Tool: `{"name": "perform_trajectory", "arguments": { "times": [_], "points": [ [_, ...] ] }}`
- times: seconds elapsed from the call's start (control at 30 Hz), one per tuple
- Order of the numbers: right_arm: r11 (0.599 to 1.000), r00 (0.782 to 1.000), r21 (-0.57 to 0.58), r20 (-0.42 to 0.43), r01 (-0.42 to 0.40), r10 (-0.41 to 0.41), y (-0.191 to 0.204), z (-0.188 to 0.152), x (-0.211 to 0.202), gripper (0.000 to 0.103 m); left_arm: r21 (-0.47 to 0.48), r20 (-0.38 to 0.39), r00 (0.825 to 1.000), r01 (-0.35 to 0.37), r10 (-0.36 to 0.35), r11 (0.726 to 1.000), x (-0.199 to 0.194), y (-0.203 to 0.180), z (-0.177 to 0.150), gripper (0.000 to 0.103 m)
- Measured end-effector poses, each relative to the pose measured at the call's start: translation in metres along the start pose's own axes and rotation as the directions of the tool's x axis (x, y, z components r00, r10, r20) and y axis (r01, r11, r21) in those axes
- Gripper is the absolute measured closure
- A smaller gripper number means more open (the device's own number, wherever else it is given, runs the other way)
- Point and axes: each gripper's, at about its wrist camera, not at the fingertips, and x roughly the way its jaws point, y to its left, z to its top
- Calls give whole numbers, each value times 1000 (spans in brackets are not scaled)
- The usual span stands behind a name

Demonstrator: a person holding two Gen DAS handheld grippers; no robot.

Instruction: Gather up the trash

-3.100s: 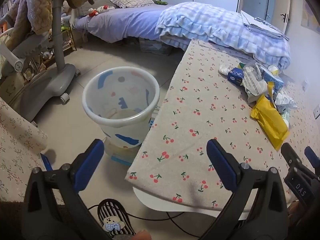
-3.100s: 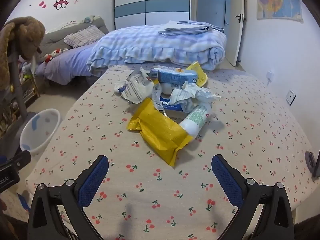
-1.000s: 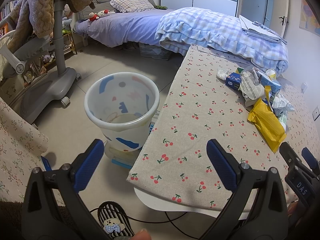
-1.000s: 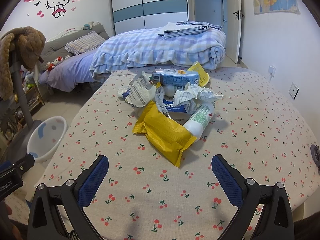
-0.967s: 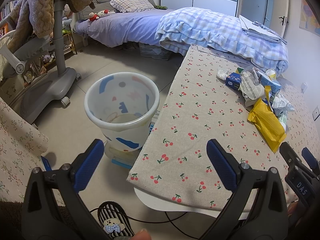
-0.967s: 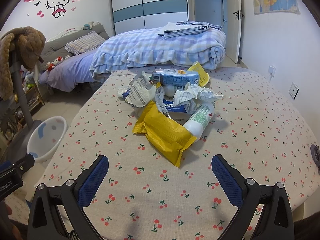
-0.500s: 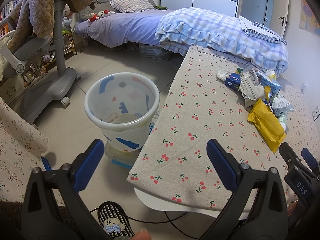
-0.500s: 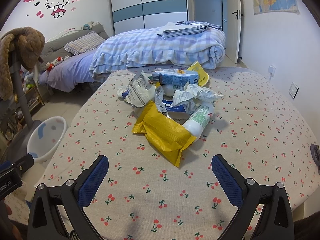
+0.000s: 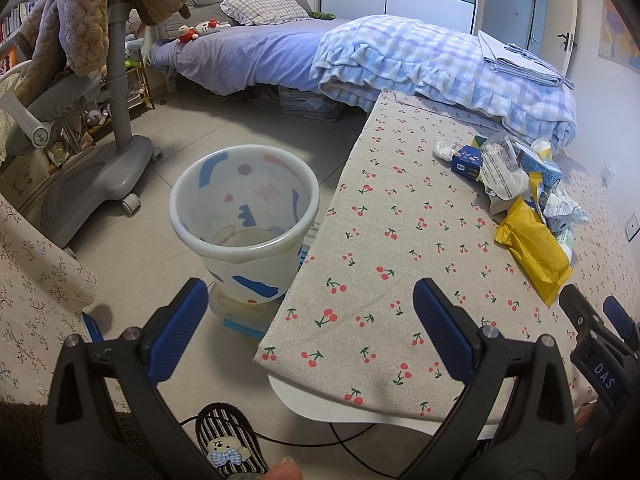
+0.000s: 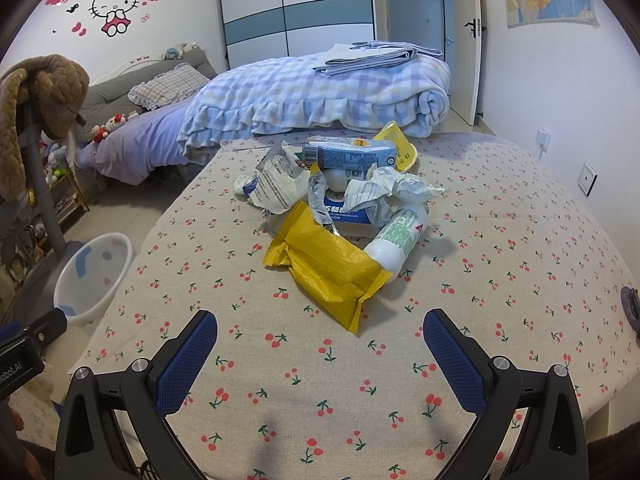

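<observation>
Wrapper [image 10: 326,266], yellow, at 12 o'clock of right gripper [image 10: 320,344]: probably light, crinkly; pinch its near edge. Both grippers, left [image 9: 310,320] included, gape empty.

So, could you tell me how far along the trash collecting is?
Nothing looks done yet: the bin on the floor looks empty. Nothing is in hand either; the left gripper and right gripper are both open. The whole pile is left on the table, the yellow wrapper and white bottle nearest.
</observation>
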Motion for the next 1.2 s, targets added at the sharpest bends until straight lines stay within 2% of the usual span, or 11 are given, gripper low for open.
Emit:
{"name": "perform_trajectory", "arguments": {
  "times": [0.27, 0.4, 0.57, 0.7, 0.9, 1.1, 1.2],
  "points": [
    [1000, 1000, 5, -20, 8, -8, -4, 1, 3, 0, 4, -10, 1000, 11, -11, 1000, -1, -1, 5, 1],
    [1000, 999, 29, -44, -3, 5, -12, 9, 5, 0, 37, -29, 998, 49, -48, 998, 1, -10, 14, 1],
    [997, 994, 74, -102, -38, 45, -33, 35, 16, 0, 122, -42, 995, 93, -89, 988, 2, -27, 29, 1],
    [997, 986, 59, -158, -43, 51, -56, 66, 31, 0, 148, -58, 991, 127, -120, 981, 6, -37, 44, 1],
    [990, 959, 92, -255, -103, 124, -95, 101, 58, 0, 162, -106, 966, 249, -234, 955, 16, -59, 71, 1],
    [980, 943, 149, -286, -134, 172, -113, 121, 89, 5, 163, -126, 952, 297, -279, 941, 35, -86, 92, 1],
    [971, 929, 189, -313, -145, 199, -116, 126, 112, 11, 128, -171, 936, 332, -309, 934, 55, -97, 95, 1]
  ]
}}
